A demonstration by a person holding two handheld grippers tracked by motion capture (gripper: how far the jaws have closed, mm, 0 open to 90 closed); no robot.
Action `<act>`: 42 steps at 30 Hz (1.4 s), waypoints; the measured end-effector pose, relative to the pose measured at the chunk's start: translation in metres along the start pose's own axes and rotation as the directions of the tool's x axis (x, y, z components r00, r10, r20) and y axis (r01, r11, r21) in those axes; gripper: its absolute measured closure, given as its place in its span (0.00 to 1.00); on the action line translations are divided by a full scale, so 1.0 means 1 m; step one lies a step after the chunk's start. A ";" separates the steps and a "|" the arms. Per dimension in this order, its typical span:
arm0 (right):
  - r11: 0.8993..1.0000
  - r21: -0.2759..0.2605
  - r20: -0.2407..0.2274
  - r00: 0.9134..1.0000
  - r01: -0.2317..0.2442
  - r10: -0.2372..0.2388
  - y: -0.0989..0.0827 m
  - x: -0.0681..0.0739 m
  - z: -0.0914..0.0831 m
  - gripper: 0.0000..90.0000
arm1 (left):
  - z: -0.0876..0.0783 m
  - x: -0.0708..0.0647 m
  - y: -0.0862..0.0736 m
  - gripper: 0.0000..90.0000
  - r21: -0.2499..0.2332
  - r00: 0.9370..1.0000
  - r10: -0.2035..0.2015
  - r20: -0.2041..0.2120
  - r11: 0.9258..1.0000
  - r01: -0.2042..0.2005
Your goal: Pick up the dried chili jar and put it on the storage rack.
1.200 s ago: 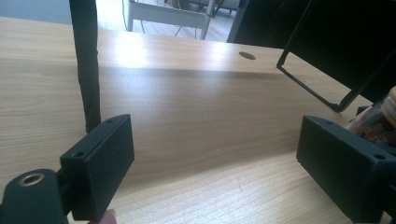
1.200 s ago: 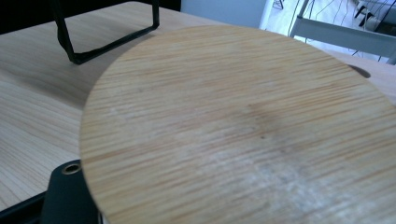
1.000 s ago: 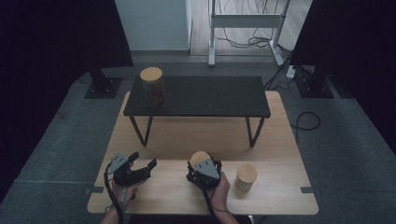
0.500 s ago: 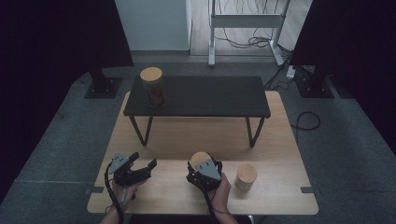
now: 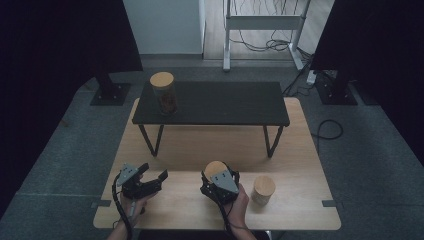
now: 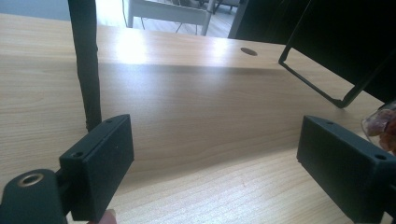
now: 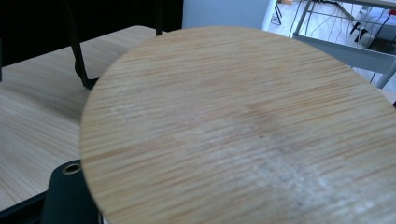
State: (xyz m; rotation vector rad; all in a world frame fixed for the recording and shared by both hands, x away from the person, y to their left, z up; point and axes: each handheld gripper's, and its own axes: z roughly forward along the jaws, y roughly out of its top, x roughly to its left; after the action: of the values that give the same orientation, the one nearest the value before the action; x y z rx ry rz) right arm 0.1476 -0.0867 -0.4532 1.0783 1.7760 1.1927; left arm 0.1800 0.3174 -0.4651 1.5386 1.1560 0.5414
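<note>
Low in the high view, just right of centre, the right hand-held gripper [image 5: 218,181] is clamped on a wooden-lidded jar [image 5: 215,170] on the counter [image 5: 300,210]. At lower left, the left hand-held gripper [image 5: 152,179] stands spread, holding nothing.

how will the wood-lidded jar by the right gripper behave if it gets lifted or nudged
The jar at the right gripper looks like clear glass with food inside, so probably heavy for its size and breakable if dropped. Its smooth wall may slip in the grip. The flat wooden lid seems only to sit on top, so it could come loose if tilted. Upright, it should slide rather than roll.
</note>
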 end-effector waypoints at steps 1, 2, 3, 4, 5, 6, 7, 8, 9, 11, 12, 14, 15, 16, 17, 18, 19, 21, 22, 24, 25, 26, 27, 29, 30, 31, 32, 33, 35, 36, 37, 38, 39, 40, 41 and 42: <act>1.000 -0.002 -0.001 1.000 -0.001 0.001 0.001 0.000 -0.001 0.27 | 0.000 0.000 0.000 0.12 -0.001 1.000 0.000 0.000 1.000 0.000; 1.000 -0.004 0.000 1.000 0.001 -0.001 0.002 0.000 -0.001 0.27 | 0.000 0.000 0.000 0.12 -0.001 1.000 0.001 0.000 1.000 -0.001; 1.000 -0.008 -0.001 1.000 0.002 -0.002 0.002 0.000 -0.002 0.27 | 0.000 0.000 0.000 0.12 -0.001 1.000 0.001 0.000 1.000 -0.001; 1.000 -0.012 -0.001 1.000 0.003 -0.003 0.003 0.000 -0.003 0.27 | 0.000 0.000 0.000 0.12 -0.002 1.000 0.002 -0.001 1.000 -0.002; 1.000 -0.014 -0.001 1.000 0.004 -0.004 0.003 0.000 -0.004 0.27 | 0.000 0.000 0.000 0.12 -0.002 1.000 0.002 -0.001 1.000 -0.002; 1.000 -0.017 -0.001 1.000 0.004 -0.004 0.004 0.000 -0.005 0.27 | 0.000 0.000 0.000 0.12 -0.002 1.000 0.002 -0.001 1.000 -0.002; 1.000 -0.018 -0.002 1.000 0.003 -0.003 0.005 0.000 -0.005 0.27 | 0.000 0.000 0.000 0.12 -0.002 1.000 0.003 -0.002 1.000 -0.003; 1.000 -0.018 -0.004 1.000 0.004 -0.004 0.006 0.000 -0.006 0.27 | 0.000 0.000 0.000 0.12 -0.002 1.000 0.003 -0.002 1.000 -0.003; 1.000 -0.018 -0.007 1.000 0.005 -0.005 0.007 0.000 -0.006 0.27 | 0.000 0.000 0.000 0.12 -0.003 1.000 0.002 -0.002 1.000 -0.002; 1.000 -0.019 -0.009 1.000 0.005 -0.005 0.007 0.000 -0.007 0.27 | -0.001 0.000 0.000 0.12 -0.004 1.000 0.002 -0.002 1.000 -0.002; 1.000 -0.022 -0.009 1.000 0.005 -0.005 0.008 0.000 -0.008 0.27 | -0.001 0.000 0.000 0.12 -0.005 1.000 0.002 -0.001 1.000 -0.002; 1.000 -0.025 -0.010 1.000 0.005 -0.005 0.009 0.000 -0.009 0.27 | -0.001 -0.001 0.000 0.12 -0.005 1.000 0.004 -0.001 1.000 -0.004; 1.000 -0.027 -0.010 1.000 0.006 -0.006 0.009 0.000 -0.009 0.27 | -0.001 -0.001 0.000 0.12 -0.005 1.000 0.004 -0.001 1.000 -0.004; 1.000 -0.029 -0.009 1.000 0.008 -0.009 0.010 0.000 -0.010 0.27 | -0.001 -0.001 0.000 0.12 -0.005 1.000 0.004 -0.001 1.000 -0.004; 0.999 -0.030 -0.008 1.000 0.010 -0.010 0.010 0.000 -0.010 0.27 | -0.001 -0.001 0.000 0.12 -0.005 1.000 0.004 -0.001 1.000 -0.004; 0.999 -0.032 -0.008 1.000 0.010 -0.010 0.011 0.001 -0.010 0.27 | -0.001 0.000 0.000 0.12 -0.005 1.000 0.004 -0.001 1.000 -0.004; 0.999 -0.033 -0.007 1.000 0.012 -0.012 0.012 0.001 -0.011 0.27 | -0.001 0.000 0.001 0.12 -0.005 1.000 0.003 -0.002 1.000 -0.003; 0.999 -0.036 -0.005 1.000 0.015 -0.015 0.013 0.000 -0.011 0.27 | -0.001 0.000 0.001 0.12 -0.007 1.000 0.001 -0.002 1.000 -0.001; 0.999 -0.038 -0.004 1.000 0.015 -0.015 0.014 0.000 -0.012 0.27 | -0.001 0.000 0.001 0.12 -0.007 1.000 0.001 -0.002 1.000 -0.001; 0.999 -0.042 -0.001 1.000 0.015 -0.015 0.015 0.000 -0.012 0.27 | -0.001 0.000 0.001 0.12 -0.007 1.000 0.002 -0.002 1.000 -0.002; 0.999 -0.042 -0.001 1.000 0.013 -0.013 0.015 -0.001 -0.012 0.27 | -0.001 0.000 0.000 0.12 -0.007 1.000 0.002 -0.002 1.000 -0.002; 0.999 -0.043 0.000 1.000 0.014 -0.014 0.016 -0.001 -0.013 0.27 | -0.001 0.000 0.000 0.12 -0.006 1.000 0.002 -0.002 1.000 -0.003; 0.999 -0.044 0.001 1.000 0.014 -0.014 0.016 -0.001 -0.013 0.27 | -0.001 0.000 0.000 0.12 -0.005 1.000 0.002 -0.002 1.000 -0.002; 0.999 -0.044 0.002 1.000 0.014 -0.014 0.017 -0.001 -0.014 0.27 | -0.001 0.000 0.000 0.12 -0.006 1.000 0.004 -0.002 1.000 -0.004; 0.999 -0.047 0.003 1.000 0.011 -0.011 0.018 -0.002 -0.015 0.27 | -0.001 0.000 0.000 0.12 -0.006 1.000 0.004 -0.003 1.000 -0.004; 0.999 -0.049 0.003 1.000 0.011 -0.011 0.018 -0.002 -0.015 0.27 | -0.001 0.000 0.000 0.12 -0.006 1.000 0.003 -0.003 1.000 -0.003; 0.999 -0.050 0.004 1.000 0.011 -0.011 0.018 -0.002 -0.015 0.27 | -0.001 0.000 0.000 0.12 -0.006 1.000 0.003 -0.003 1.000 -0.003; 0.999 -0.051 0.005 1.000 0.010 -0.010 0.019 -0.003 -0.016 0.27 | -0.001 0.000 0.000 0.12 -0.006 1.000 0.002 -0.004 1.000 -0.002; 0.998 -0.056 0.006 1.000 0.007 -0.007 0.020 -0.004 -0.017 0.27 | -0.001 0.000 0.000 0.12 -0.005 1.000 0.003 -0.004 1.000 -0.003; 0.998 -0.057 0.007 1.000 0.008 -0.007 0.020 -0.004 -0.018 0.27 | -0.001 0.000 0.000 0.12 -0.004 1.000 0.003 -0.004 1.000 -0.003; 0.998 -0.059 0.008 1.000 0.006 -0.006 0.021 -0.005 -0.018 0.27 | -0.001 0.000 0.000 0.12 -0.004 1.000 0.002 -0.005 1.000 -0.002; 0.998 -0.062 0.010 1.000 0.006 -0.005 0.021 -0.005 -0.018 0.27 | -0.001 0.000 0.000 0.12 -0.004 1.000 0.003 -0.005 1.000 -0.003; 0.998 -0.064 0.011 1.000 0.006 -0.005 0.022 -0.005 -0.019 0.27 | 0.000 0.000 0.000 0.12 -0.004 1.000 0.004 -0.006 1.000 -0.004; 0.998 -0.068 0.013 1.000 0.005 -0.004 0.022 -0.006 -0.019 0.27 | -0.001 0.000 0.000 0.12 -0.004 1.000 0.003 -0.005 1.000 -0.003; 0.997 -0.071 0.014 1.000 0.005 -0.004 0.023 -0.006 -0.019 0.27 | -0.001 0.000 0.000 0.12 -0.005 1.000 0.003 -0.006 1.000 -0.003; 0.997 -0.074 0.015 1.000 0.004 -0.003 0.023 -0.006 -0.020 0.27 | -0.001 0.000 0.000 0.12 -0.005 1.000 0.003 -0.006 1.000 -0.003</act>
State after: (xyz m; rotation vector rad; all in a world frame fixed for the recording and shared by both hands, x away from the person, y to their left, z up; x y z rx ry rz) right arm 0.1381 -0.0942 -0.4251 1.0383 1.7081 1.2355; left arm 0.1795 0.3177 -0.4648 1.5354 1.1567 0.5509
